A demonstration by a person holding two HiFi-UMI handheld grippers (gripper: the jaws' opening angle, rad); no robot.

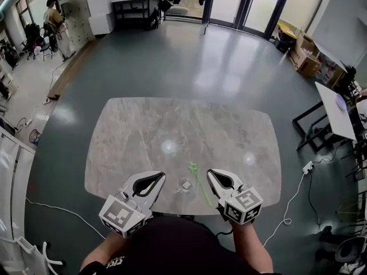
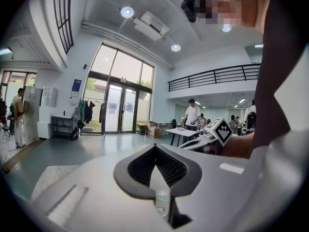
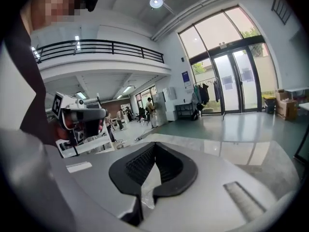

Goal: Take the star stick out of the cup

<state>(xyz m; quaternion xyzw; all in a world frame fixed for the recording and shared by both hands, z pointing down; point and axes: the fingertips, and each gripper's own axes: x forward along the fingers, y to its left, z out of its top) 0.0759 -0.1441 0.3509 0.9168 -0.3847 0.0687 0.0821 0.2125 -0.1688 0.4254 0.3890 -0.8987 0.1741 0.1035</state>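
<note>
L gripper [image 1: 163, 175] – tips together, nothing gripped; its own view shows clear cup [image 1: 185, 184] low thru gap, beyond jaws. R gripper [image 1: 209, 171] – jaws closed tip to tip, no green between them; pale see-thru bit low in gap, can't tell what. Cup stands on marble table [image 1: 172, 125] near front edge, between grippers, touching neither. Green star stick [image 1: 199, 183] out of cup, just beside it on R gripper's side, slanted, star end away from person. Lying flat or not: can't tell.
</note>
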